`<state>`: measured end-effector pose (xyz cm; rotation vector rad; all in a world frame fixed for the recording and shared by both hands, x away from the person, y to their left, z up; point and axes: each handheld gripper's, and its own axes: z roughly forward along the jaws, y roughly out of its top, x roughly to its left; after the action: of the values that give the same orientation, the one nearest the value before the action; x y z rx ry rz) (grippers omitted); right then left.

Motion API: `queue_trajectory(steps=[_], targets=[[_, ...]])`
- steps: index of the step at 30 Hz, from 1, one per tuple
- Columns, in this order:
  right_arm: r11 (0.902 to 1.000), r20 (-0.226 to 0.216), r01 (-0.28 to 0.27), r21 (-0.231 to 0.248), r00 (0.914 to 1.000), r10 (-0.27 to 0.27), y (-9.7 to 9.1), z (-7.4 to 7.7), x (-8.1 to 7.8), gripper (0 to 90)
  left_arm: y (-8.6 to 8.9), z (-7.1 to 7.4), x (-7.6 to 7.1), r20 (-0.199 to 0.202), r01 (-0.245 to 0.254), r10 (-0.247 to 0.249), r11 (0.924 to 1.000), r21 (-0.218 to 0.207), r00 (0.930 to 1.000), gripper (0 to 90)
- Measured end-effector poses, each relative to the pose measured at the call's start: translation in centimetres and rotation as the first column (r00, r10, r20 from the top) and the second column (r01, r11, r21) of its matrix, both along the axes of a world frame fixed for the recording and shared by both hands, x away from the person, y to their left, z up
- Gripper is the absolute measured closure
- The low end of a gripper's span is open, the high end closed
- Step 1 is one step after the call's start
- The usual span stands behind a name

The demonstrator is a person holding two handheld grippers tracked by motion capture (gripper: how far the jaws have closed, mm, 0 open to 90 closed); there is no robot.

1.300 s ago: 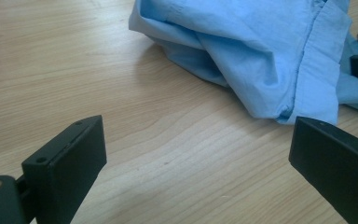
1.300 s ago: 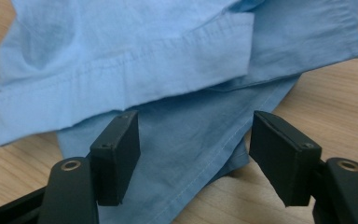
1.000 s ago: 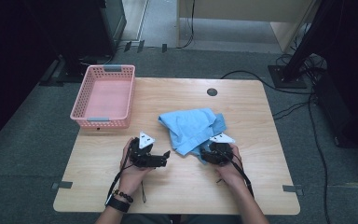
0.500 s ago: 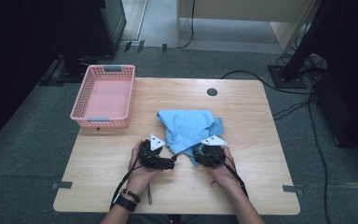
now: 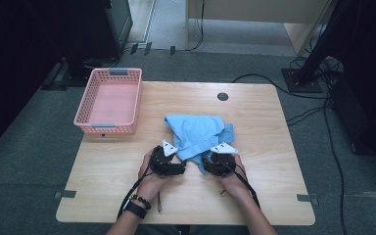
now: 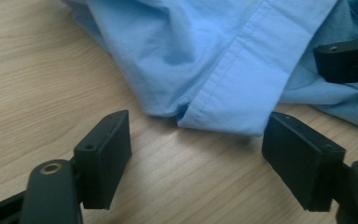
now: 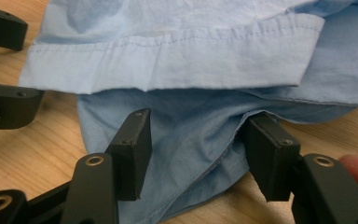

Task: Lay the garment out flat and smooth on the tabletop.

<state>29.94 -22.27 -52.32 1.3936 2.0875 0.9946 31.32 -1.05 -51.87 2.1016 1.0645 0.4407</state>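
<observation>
A: Where's the shirt [image 5: 196,133]?

B: Crumpled mid-desk [image 5: 254,112], its near edge toward the person. The pink basket [image 5: 108,100] sits well apart at the far left corner.

A: And the tools?

B: Both rest low at that near edge. The left tool [image 6: 196,149] stands fairly wide, its jaws have just been closing, and the hem corner [image 6: 223,116] lies just ahead of the gap, not yet between the pads, which touch nothing. The right tool [image 7: 196,154] is half open, with a lower fold of cloth lying between its jaws; I'd say the pads aren't pressing on it yet.

A: So the step in hand is taking hold of the hem at two points?

B: That's my reading. To do it well, slide the left tool forward until the stitched band sits fully between the pads, then close. Grab the hem itself, not the loose layer beneath.

A: And the right?

B: It risks pinching the wrong layer. Better to nudge up to the band above before closing, so both tools hold one edge.
</observation>
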Motion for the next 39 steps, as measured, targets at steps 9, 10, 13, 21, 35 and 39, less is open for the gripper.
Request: queue_trajectory(steps=[9,10,13,21,35,39], targets=[[1.0,0.001,0.0,0.0,1.0,0.0,0.1,0.0,-0.1,45.2,-0.4,0.2,0.2,0.023,0.021,-0.02,0.9996,-0.017,0.9995,66.4],[1.0,0.001,0.0,0.001,1.0,0.0,0.1,0.0,-0.1,45.2,-0.3,0.3,0.3,0.023,0.017,-0.016,0.9994,-0.032,0.9996,72.7],[1.0,-0.001,-0.001,0.001,1.0,0.001,0.1,0.0,-0.1,45.2,0.4,1.1,0.9,0.029,-0.008,0.01,0.9974,-0.071,0.9995,85.6],[0.9998,-0.01,-0.02,-0.003,0.9997,0.02,-0.3,0.1,-0.6,45.2,0.9,3.5,3.2,0.059,-0.031,0.038,0.9937,-0.107,0.9976,86.2],[1.0,-0.009,-0.008,-0.001,0.9999,0.008,-1.5,0.0,-2.4,42.6,2.7,7.6,10.6,-0.014,-0.284,0.296,0.903,-0.322,0.9551,29.6],[1.0,-0.009,-0.004,-0.002,1.0,0.004,-1.6,0.0,-2.4,39.7,2.8,6.2,9.9,-0.025,-0.263,0.268,0.9189,-0.294,0.9632,28.5]])
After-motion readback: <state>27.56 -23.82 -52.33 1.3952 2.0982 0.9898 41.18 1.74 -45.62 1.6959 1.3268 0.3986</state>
